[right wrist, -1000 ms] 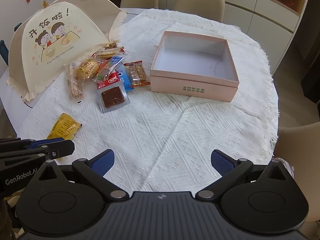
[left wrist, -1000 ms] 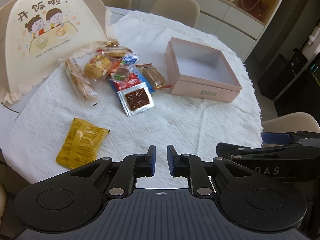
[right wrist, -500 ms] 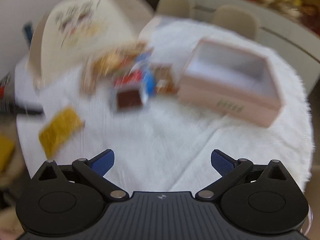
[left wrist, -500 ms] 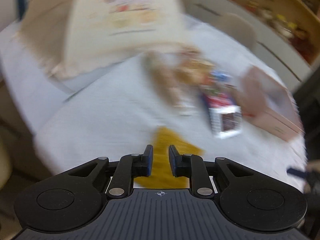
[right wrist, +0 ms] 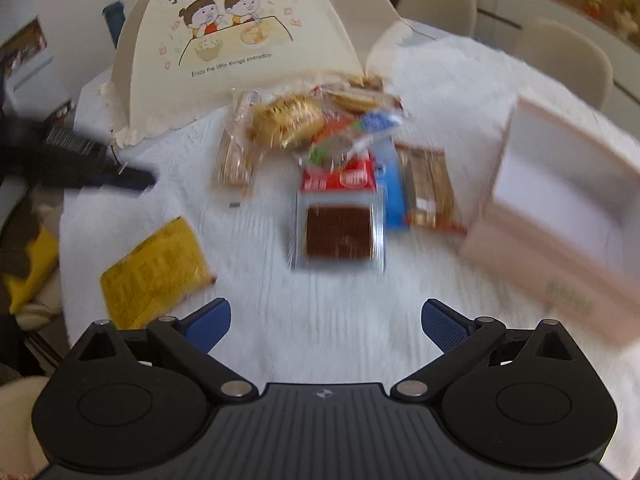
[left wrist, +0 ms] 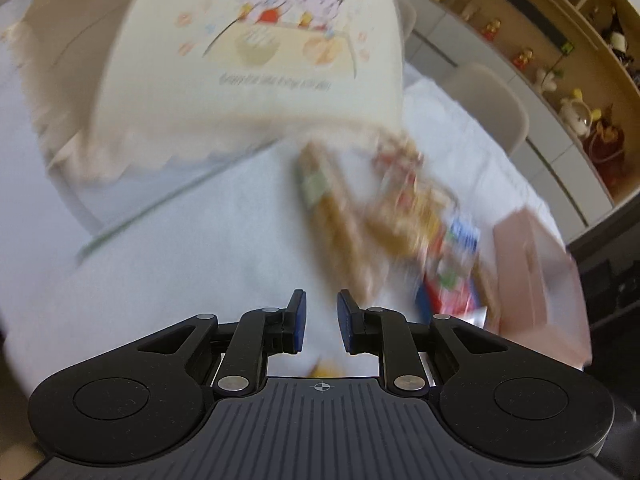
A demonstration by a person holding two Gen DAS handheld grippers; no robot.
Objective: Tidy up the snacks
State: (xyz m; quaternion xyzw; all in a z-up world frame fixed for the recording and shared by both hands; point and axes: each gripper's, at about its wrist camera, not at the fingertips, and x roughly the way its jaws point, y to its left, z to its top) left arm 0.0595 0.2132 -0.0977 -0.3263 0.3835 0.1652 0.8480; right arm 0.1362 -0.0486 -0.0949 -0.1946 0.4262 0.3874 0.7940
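My right gripper (right wrist: 325, 322), fingers wide apart, has swung in from the table's edge over the white cloth (right wrist: 320, 320). The yellow packet (right wrist: 154, 274) lies left of the snack heap (right wrist: 332, 152); the pink box (right wrist: 560, 200) waits right of it, empty. My left gripper (left wrist: 321, 328) (narrow gap, holding nothing) has lunged toward the heap, so I judge picking starts now.

Snack pile (right wrist: 340, 132) heaped ahead of the right tongs (right wrist: 326, 322) (blurred throughout): clear square pack (right wrist: 338, 232) with brown filling lying flat nearest, red and blue wrappers behind. Yellow packet (right wrist: 154, 274) flat, apart, just ahead-left. Open pink box (right wrist: 560, 216), white inside, ahead-right, upright on the tabletop (right wrist: 320, 300).
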